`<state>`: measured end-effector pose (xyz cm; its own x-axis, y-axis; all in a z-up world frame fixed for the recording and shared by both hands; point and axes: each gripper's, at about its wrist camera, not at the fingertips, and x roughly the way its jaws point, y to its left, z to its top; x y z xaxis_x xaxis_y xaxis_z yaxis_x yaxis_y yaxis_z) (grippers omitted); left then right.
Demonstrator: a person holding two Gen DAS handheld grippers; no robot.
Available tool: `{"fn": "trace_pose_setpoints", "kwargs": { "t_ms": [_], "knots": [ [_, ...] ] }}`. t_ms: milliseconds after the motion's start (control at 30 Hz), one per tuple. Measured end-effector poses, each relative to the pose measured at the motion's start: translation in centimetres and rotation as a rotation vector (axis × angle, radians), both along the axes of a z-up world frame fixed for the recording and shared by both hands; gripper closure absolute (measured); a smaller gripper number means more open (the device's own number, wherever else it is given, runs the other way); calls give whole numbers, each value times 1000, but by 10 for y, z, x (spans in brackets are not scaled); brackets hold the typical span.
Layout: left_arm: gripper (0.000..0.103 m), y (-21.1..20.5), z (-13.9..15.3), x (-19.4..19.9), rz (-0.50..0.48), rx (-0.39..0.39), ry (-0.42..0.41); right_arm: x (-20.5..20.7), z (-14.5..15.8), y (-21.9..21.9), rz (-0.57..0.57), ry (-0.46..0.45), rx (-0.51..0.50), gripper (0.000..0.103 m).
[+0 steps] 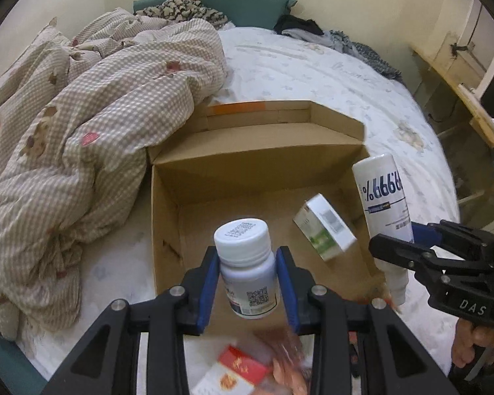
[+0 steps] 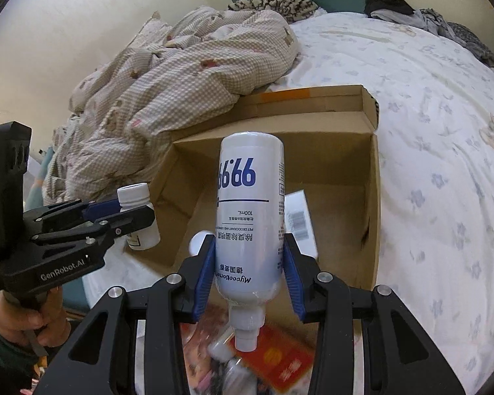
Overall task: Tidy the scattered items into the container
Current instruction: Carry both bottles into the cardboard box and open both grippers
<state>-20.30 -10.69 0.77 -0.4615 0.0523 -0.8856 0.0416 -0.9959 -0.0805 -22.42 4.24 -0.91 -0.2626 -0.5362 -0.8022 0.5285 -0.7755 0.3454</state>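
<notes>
Cardboard box [image 1: 260, 177] open on our bed [image 1: 329, 75], small green-white carton [image 1: 324, 227] inside, our left gripper [image 1: 247, 283] clamping a pill bottle [image 1: 247, 263], right gripper [image 2: 248, 270] clamping an inverted spray bottle [image 2: 250, 217].

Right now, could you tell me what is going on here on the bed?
A person is tidying items into an open cardboard box on the bed, a gripper in each hand. The left gripper clamps a small white pill bottle near the box's front edge. The right gripper holds a white spray bottle nozzle-down. A small green-and-white carton seems to be inside the box already. More items lie blurred below the grippers.
</notes>
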Motion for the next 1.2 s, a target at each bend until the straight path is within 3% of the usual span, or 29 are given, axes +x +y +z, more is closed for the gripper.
{"fn": "trace_pose_setpoints", "kwargs": {
  "t_ms": [267, 467, 533, 600, 833, 1200],
  "knots": [
    [68, -1, -36, -38, 1, -54, -47, -35, -29, -17, 13, -10, 66, 60],
    [66, -7, -59, -49, 31, -48, -95, -44, -42, -22, 1, -22, 76, 57],
    [44, -8, -63, -50, 47, -63, -107, -47, -41, -18, -18, -14, 56, 48],
    [39, -10, -64, -49, 50, -45, -102, -47, -39, -17, -24, -5, 51, 46],
    [39, -13, -52, -38, 60, -33, -78, -39, -29, -6, -25, 4, 45, 46],
    [39, 4, -3, 6, 35, -32, -26, 6, 14, 21, -41, 44, 18, 46]
  ]
}}
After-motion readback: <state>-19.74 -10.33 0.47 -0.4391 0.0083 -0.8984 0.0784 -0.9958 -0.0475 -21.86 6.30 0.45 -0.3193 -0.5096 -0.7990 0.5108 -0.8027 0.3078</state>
